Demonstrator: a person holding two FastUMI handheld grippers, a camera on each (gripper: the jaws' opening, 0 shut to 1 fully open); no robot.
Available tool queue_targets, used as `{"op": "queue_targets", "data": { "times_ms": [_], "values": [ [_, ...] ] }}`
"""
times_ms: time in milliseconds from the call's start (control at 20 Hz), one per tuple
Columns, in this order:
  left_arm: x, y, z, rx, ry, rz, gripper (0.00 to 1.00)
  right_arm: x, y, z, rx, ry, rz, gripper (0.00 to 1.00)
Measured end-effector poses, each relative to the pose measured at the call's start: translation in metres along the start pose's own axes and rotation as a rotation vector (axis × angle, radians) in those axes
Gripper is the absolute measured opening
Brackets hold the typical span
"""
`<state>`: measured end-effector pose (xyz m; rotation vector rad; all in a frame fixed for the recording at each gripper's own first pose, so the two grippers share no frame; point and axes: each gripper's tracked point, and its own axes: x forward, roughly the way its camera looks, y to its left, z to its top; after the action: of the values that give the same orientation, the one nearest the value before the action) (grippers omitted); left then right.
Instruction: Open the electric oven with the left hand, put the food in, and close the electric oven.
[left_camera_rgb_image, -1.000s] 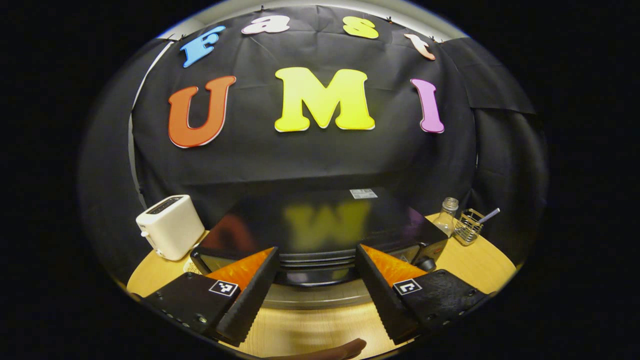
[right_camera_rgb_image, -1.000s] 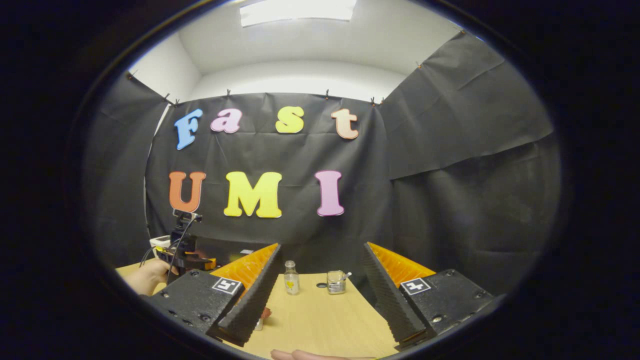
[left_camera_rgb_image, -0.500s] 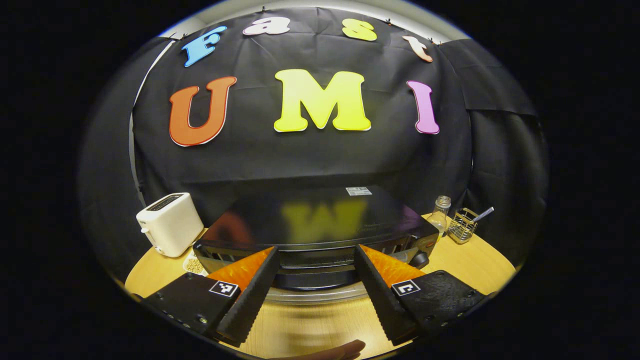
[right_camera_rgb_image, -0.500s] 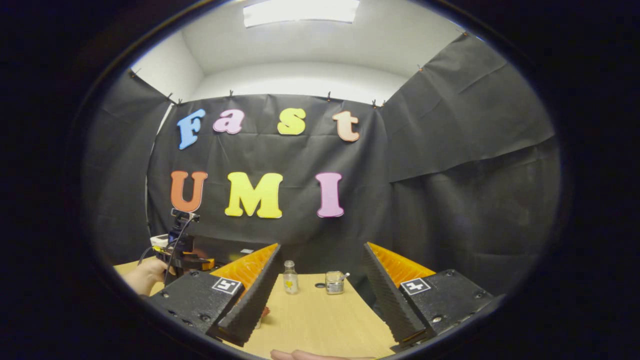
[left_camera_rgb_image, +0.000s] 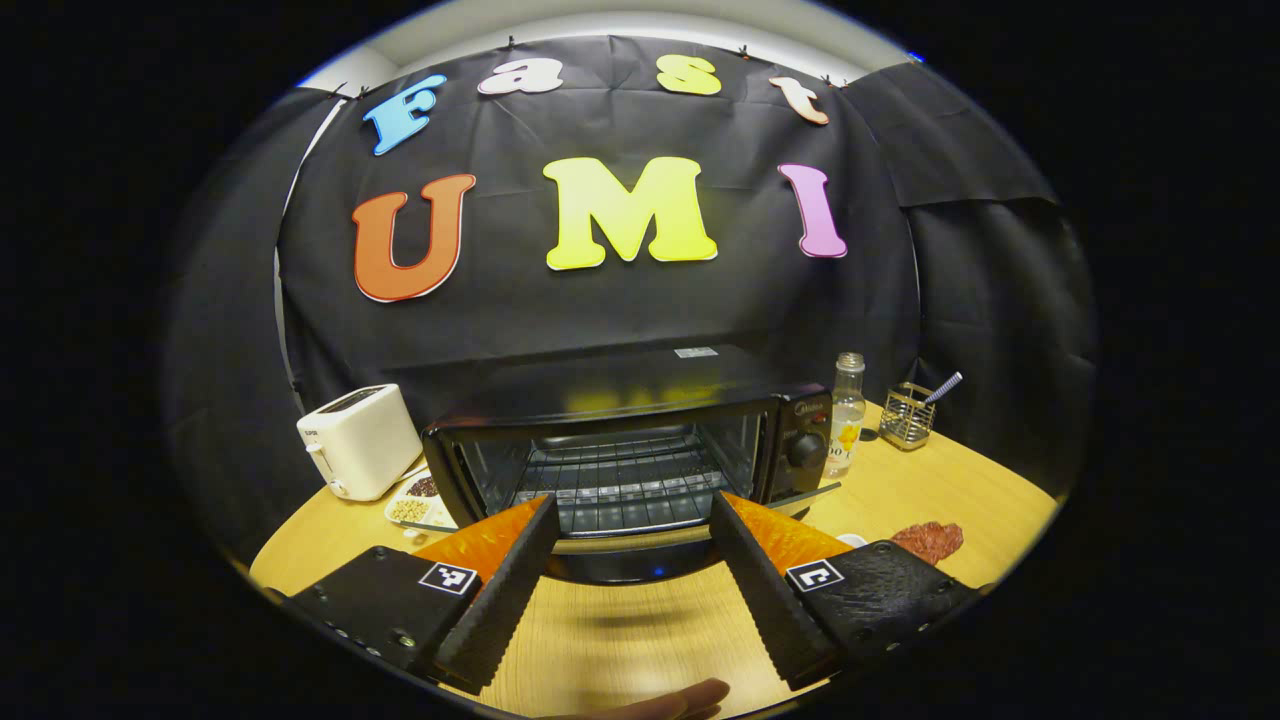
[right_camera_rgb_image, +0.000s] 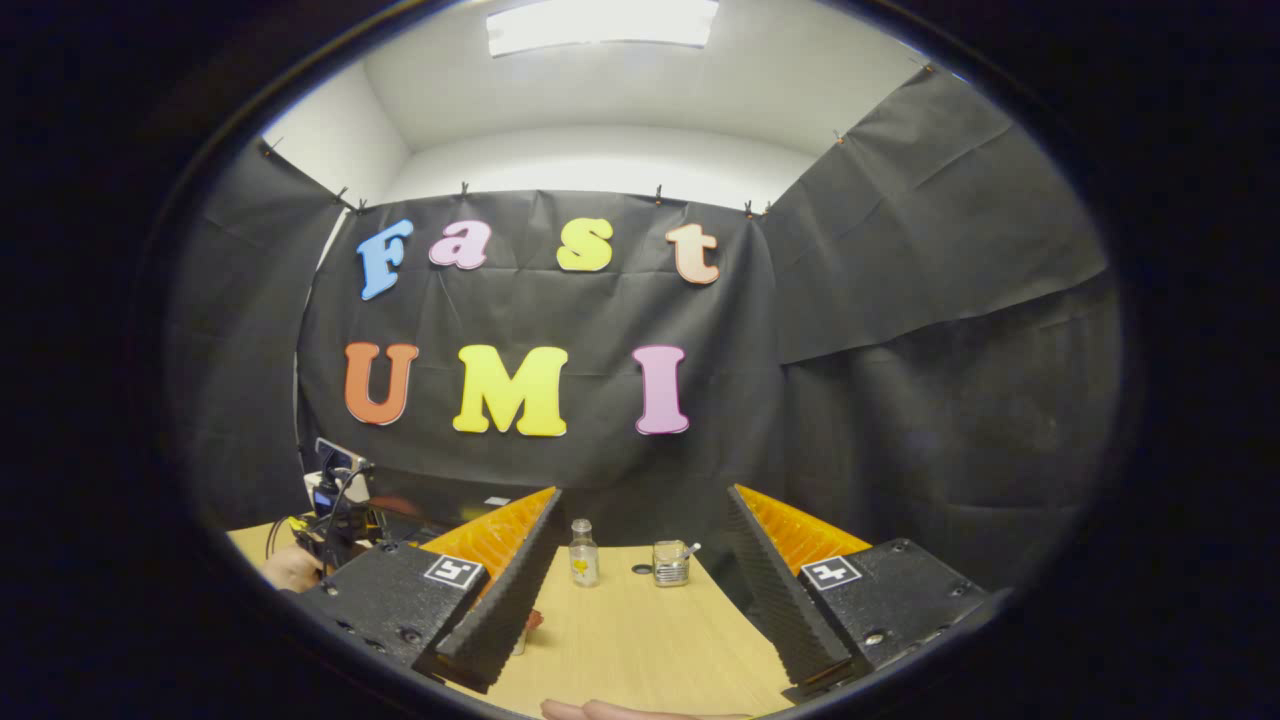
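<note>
The black electric oven (left_camera_rgb_image: 800, 435) stands on the round wooden table with its door (left_camera_rgb_image: 620, 560) swung down flat. Inside it the wire rack (left_camera_rgb_image: 620, 480) shows. My left gripper (left_camera_rgb_image: 632, 500) hovers open just in front of the lowered door, with nothing between its fingers. A reddish piece of food (left_camera_rgb_image: 928, 540) lies on the table to the right of the oven. My right gripper (right_camera_rgb_image: 643, 492) is open over the table's right part and holds nothing. In the right gripper view, the left gripper (right_camera_rgb_image: 335, 510) and the hand holding it appear at the far left.
A white toaster (left_camera_rgb_image: 358, 440) stands left of the oven, with a small tray of grains (left_camera_rgb_image: 415, 505) beside it. A glass bottle (left_camera_rgb_image: 848, 410) and a wire holder (left_camera_rgb_image: 908, 415) with a utensil stand right of the oven; the bottle (right_camera_rgb_image: 583, 553) and holder (right_camera_rgb_image: 672, 563) lie ahead of my right gripper.
The oven door has swung from nearly shut to fully down, and my left gripper has drawn back from the oven. The right gripper has barely moved.
</note>
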<state>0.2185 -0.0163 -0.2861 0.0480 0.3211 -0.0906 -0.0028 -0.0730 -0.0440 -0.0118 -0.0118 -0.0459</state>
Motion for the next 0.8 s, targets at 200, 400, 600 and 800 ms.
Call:
{"op": "queue_targets", "data": {
  "times_ms": [200, 400, 600, 800],
  "values": [
    [-0.02, -0.005, -0.029, 0.001, 0.013, 0.006, 0.96, -0.002, 0.002, -0.007, 0.002, 0.012, 0.005, 1.0],
    [-0.033, -0.013, -0.068, -0.03, 0.057, -0.006, 0.96, -0.001, 0.006, -0.013, 0.005, 0.024, 0.012, 1.0],
    [-0.033, -0.005, -0.117, -0.091, 0.162, 0.011, 0.96, 0.003, 0.009, -0.021, -0.006, 0.04, 0.014, 1.0],
    [-0.031, 0.001, -0.121, -0.078, 0.144, 0.03, 0.94, 0.009, 0.013, -0.032, -0.016, 0.064, 0.018, 1.0]
  ]
}}
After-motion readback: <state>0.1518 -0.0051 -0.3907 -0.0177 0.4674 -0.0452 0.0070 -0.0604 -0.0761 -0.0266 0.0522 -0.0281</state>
